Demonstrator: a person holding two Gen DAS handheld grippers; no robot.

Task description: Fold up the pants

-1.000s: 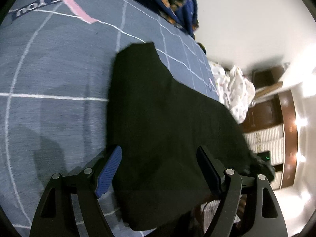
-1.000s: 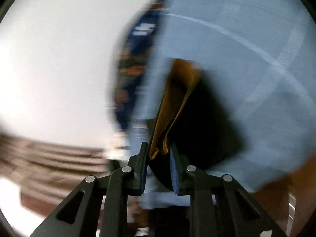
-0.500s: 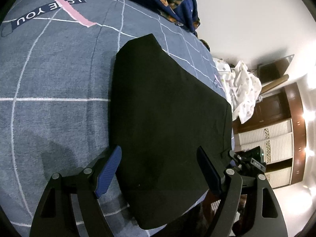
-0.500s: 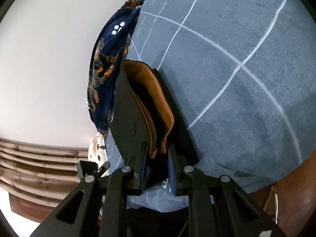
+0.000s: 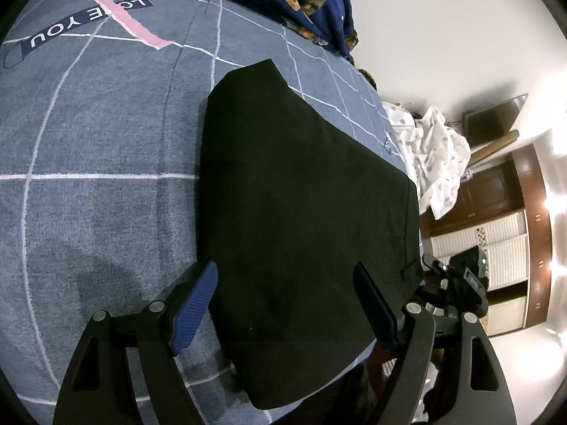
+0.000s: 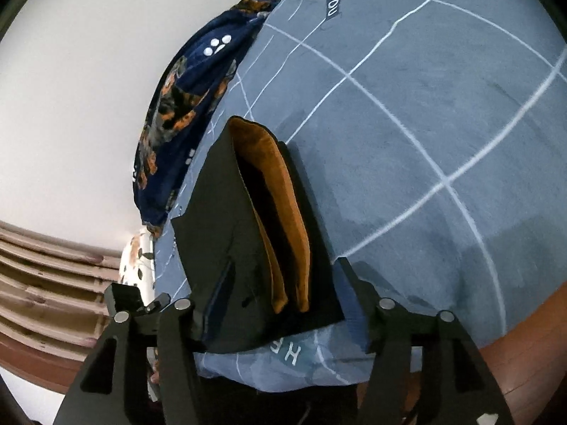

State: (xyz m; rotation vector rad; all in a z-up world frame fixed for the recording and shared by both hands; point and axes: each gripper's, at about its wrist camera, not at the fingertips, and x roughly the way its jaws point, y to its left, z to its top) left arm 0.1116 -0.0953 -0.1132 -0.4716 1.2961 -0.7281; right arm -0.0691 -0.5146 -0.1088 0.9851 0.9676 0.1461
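Your left gripper point(image 5: 287, 304) stands wide, as it did 1 second ago, with nothing between its pads. It hovers over the near end of the pants point(image 5: 304, 212), and its blue pads point(image 5: 195, 306) frame the cloth without touching it.

The pants lie folded flat on the blue-grey bedspread point(image 5: 99, 177), close to the near edge. 1 second ago the far half sloped unevenly toward the bed's edge; now the stack is a squared slab with a straight right side. In the left view your other tool's body point(image 5: 460, 283) shows just past the stack's right corner.

Your right gripper point(image 6: 280, 290) is opening. 1 second ago its jaws pinched the folded edge; now they stand apart on either side of it. The pants point(image 6: 226, 233) sit between the fingers, with the orange lining point(image 6: 283, 212) showing in 2 layers at the open end. The left finger point(image 6: 216, 294) is still close against the black cloth; the right finger point(image 6: 351, 294) is clear of it. The earlier right view was blurred; this one is sharp.

A dark floral blanket point(image 6: 191, 106) lies heaped at the bed's far edge, well apart from the pants.
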